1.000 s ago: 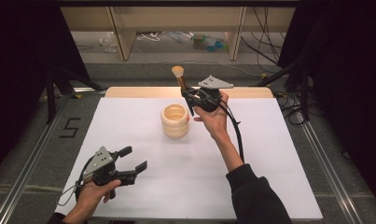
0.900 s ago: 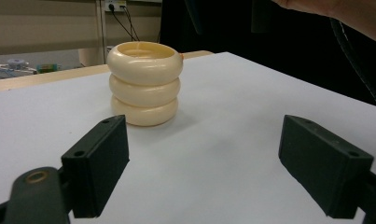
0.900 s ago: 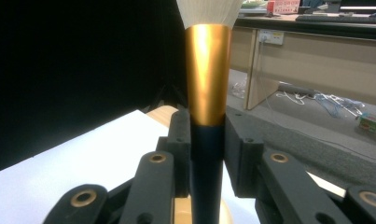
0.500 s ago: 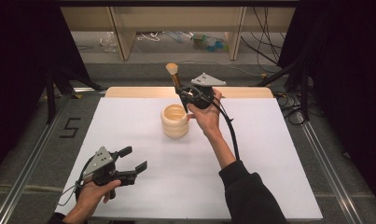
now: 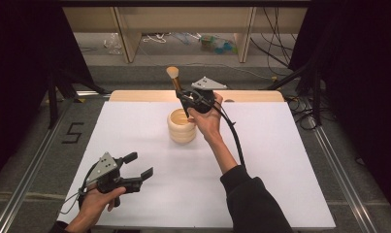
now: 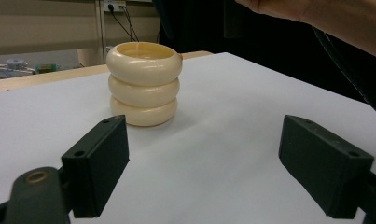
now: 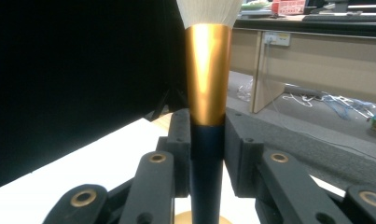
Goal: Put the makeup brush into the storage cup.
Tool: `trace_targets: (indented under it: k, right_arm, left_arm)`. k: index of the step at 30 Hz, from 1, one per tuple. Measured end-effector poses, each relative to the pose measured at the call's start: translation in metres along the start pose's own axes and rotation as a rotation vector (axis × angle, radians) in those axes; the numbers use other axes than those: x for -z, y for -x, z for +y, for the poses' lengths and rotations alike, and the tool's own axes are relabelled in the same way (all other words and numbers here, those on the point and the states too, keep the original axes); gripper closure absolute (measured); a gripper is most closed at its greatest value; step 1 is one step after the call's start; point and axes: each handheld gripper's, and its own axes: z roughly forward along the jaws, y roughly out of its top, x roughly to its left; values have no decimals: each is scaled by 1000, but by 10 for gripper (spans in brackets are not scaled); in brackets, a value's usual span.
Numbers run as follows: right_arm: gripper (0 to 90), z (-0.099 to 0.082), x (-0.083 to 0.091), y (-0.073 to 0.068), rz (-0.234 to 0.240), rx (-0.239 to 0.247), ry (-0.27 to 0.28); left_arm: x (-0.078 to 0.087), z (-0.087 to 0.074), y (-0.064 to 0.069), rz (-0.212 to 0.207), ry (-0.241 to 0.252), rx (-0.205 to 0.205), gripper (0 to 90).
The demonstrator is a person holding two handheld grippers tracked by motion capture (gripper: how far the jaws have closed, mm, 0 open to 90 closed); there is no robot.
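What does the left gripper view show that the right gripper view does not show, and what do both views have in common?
Left gripper view: the cream ringed holder standing upright on the table, seen from the side between the wide open jaws of the left gripper, with a forearm passing above at the top right.

Right gripper view: the brush, upright, with a gold ferrule and pale bristles, its dark handle clamped in the right gripper.

Both: the white table top and pale wooden furniture behind it.
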Motion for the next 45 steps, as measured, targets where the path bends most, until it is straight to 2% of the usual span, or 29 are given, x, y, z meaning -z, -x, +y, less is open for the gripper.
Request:
trace_targets:
  k: [4, 5, 19, 20, 29, 45]
  right_arm:
    - [739, -2, -7, -4, 0, 22, 7]
    - [739, -4, -10, -4, -7, 27, 0]
    - [739, -15, -18, 2, -35, 36, -21]
    - [739, -16, -18, 2, -38, 31, -33]
    - [739, -22, -24, 3, -40, 34, -38]
    - [739, -34, -28, 5, -39, 12, -51]
  left_arm:
    - [0, 0, 0, -13, 9, 9, 160]
    - [1, 0, 0, -5, 1, 4, 160]
    - [1, 0, 0, -3, -2, 3, 161]
    - [1, 0, 0, -3, -3, 3, 160]
    - [2, 0, -1, -4, -2, 3, 160]
    - [2, 0, -1, -3, -1, 2, 160]
